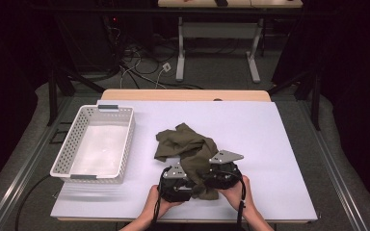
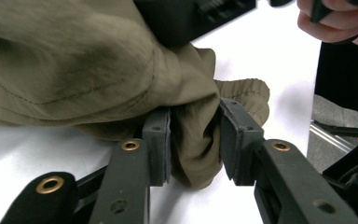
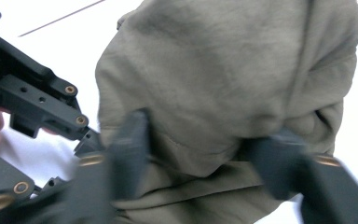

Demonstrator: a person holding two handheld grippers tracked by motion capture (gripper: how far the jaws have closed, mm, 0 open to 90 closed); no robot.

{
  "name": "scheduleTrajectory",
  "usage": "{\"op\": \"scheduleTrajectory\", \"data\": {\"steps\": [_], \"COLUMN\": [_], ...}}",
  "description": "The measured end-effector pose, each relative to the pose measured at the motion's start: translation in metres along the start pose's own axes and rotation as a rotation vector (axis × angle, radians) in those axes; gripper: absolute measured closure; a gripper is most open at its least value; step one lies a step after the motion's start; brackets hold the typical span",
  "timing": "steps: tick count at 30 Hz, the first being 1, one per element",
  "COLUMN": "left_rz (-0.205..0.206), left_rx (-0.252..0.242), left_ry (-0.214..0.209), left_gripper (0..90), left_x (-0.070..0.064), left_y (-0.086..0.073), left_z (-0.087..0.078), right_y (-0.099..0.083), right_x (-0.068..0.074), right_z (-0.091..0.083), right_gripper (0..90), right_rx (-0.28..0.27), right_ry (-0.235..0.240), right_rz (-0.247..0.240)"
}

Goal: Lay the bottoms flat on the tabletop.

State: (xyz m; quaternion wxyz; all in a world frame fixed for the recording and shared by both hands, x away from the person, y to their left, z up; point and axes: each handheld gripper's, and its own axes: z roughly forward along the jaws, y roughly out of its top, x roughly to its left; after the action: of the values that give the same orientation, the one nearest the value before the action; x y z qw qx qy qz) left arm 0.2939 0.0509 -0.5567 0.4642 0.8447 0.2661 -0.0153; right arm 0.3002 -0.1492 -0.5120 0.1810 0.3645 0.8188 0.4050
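Olive-green garment (image 1: 188, 147), crumpled in a loose heap on the white table top, right of centre near the front edge. Soft, wrinkled fabric; stitched seam and a gathered elastic hem (image 2: 242, 88) at the near end.

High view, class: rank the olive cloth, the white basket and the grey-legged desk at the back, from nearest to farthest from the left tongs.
1. Olive cloth: draped against the left tongs, at the table's near middle.
2. White basket: on the table's left side, apart from the cloth.
3. Grey-legged desk: on the floor beyond the table's far edge.
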Motion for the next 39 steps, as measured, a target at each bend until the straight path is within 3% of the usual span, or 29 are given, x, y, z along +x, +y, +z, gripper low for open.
{"op": "scheduleTrajectory", "data": {"steps": [2, 5, 9, 11, 16, 23, 29, 37, 39], "left_rz": [-0.013, -0.011, 0.002, 0.003, 0.015, 0.022, 0.013, 0.022, 0.02], "left_rx": [-0.01, -0.013, -0.015, -0.007, 0.004, 0.005, 0.012, 0.016, 0.016], "left_ry": [-0.009, -0.019, -0.024, -0.027, 0.035, 0.107, 0.161, 0.197, 0.205], "left_gripper": [65.6, 65.6, 63.6, 58.5, 38.3, 24.0, 16.5, 16.6, 16.7], "left_x": [0.001, 0.0, 0.001, 0.003, 0.006, 0.015, 0.023, 0.025, 0.026], "left_y": [0.0, 0.0, 0.001, 0.002, 0.005, 0.006, 0.006, 0.006, 0.006], "left_z": [0.002, 0.004, 0.001, -0.001, -0.008, -0.02, -0.024, -0.026, -0.027], "right_y": [0.0, 0.002, 0.003, 0.004, 0.001, -0.004, -0.009, -0.01, -0.011], "right_x": [0.001, 0.009, 0.015, 0.012, -0.001, -0.019, -0.035, -0.042, -0.045], "right_z": [0.0, 0.003, 0.0, -0.004, -0.014, -0.024, -0.022, -0.016, -0.013], "right_gripper": [60.9, 76.2, 83.9, 84.9, 85.3, 85.4, 85.5, 85.3, 85.1], "right_rx": [-0.003, 0.002, 0.005, 0.0, -0.013, -0.021, 0.001, 0.025, 0.039], "right_ry": [0.01, 0.0, -0.045, -0.065, -0.095, -0.136, -0.193, -0.29, -0.294], "right_rz": [0.009, -0.032, -0.086, -0.103, -0.076, -0.041, -0.017, -0.046, -0.039]}}
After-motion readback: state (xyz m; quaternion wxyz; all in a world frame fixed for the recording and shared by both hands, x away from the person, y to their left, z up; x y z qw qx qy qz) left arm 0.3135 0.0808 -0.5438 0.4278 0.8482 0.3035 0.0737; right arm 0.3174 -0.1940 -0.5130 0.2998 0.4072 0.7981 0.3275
